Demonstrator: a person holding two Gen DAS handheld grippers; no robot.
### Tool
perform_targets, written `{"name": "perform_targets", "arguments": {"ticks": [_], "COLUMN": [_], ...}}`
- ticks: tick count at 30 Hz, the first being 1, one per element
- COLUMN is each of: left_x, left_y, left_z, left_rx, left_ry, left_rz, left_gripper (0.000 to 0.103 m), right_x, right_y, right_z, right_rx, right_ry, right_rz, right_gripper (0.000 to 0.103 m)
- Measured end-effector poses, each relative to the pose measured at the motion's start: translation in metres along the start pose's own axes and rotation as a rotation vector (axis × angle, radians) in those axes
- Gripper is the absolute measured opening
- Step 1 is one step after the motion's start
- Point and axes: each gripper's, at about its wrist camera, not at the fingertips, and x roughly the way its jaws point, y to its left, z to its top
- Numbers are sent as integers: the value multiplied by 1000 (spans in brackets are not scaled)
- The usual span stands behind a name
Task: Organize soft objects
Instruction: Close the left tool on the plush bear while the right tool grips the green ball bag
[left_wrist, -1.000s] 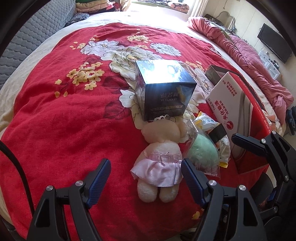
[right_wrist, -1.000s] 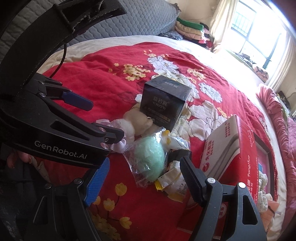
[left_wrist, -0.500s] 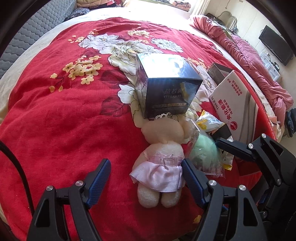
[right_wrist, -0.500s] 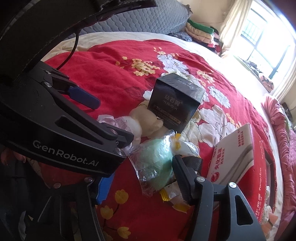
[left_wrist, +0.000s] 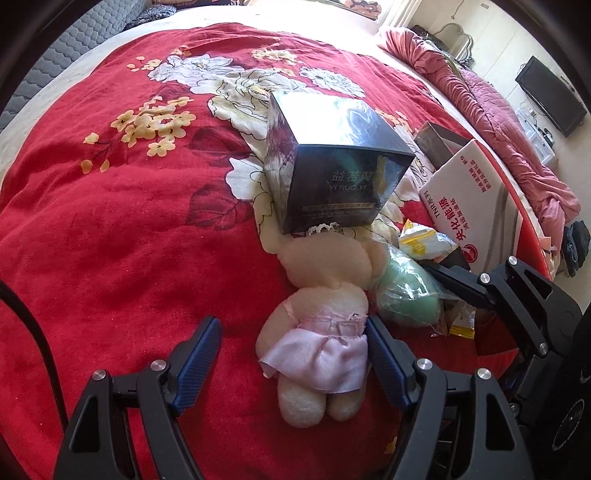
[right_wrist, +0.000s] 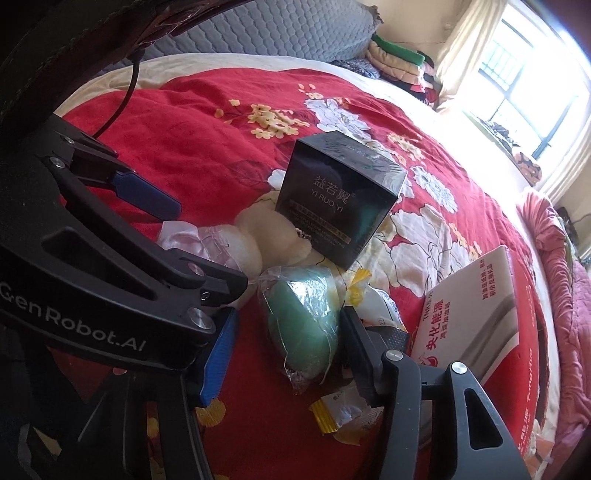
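While cream plush doll in pink satin dress (left_wrist: 325, 328) lies on red floral bedspread (left_wrist: 110, 240), left gripper (left_wrist: 293, 354) spread around it; right gripper (right_wrist: 284, 343) spread, flanking green soft ball in clear plastic wrap (right_wrist: 304, 325); glossy black cube box (left_wrist: 332, 166) beside doll's head.

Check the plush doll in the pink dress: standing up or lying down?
Lying down. The plush doll lies flat on the red blanket, head against the dark box, feet toward the open left gripper.

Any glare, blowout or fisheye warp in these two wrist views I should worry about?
Left wrist view: sky-like glare on the top of the dark box washes out its print; the bed bulges from fisheye warp, and the corners are vignetted black. Right wrist view: the window is blown out white, and the left gripper sits dark in the foreground against it; the bagged green toy shows crinkle highlights.
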Motion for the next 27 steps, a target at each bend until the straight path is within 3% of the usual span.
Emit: {"name": "perform_targets", "arguments": {"ticks": [6,11,14,19,27], "left_x": [5,8,10,9,-1], "left_y": [2,3,0,-4,-2], "left_z": [4,8,9,8,4], "left_rx": [-12,-17,-2,14,-2], "left_ry": [-3,-6,-2,-9,-41], "left_rz": [-34,-71,-104,-110,-104], "left_gripper": [77,68,52,45,43], "right_x": [8,7,4,1,-6], "right_y": [-2,-7,-9,-11,-13], "right_z": [0,0,0,0,0], "right_rx": [-15,7,20,37,68], "right_ry": [3,-12,-18,-27,-54], "right_rz": [-39,-23,-14,-1,24], "right_gripper": [43,42,42,42,42]}}
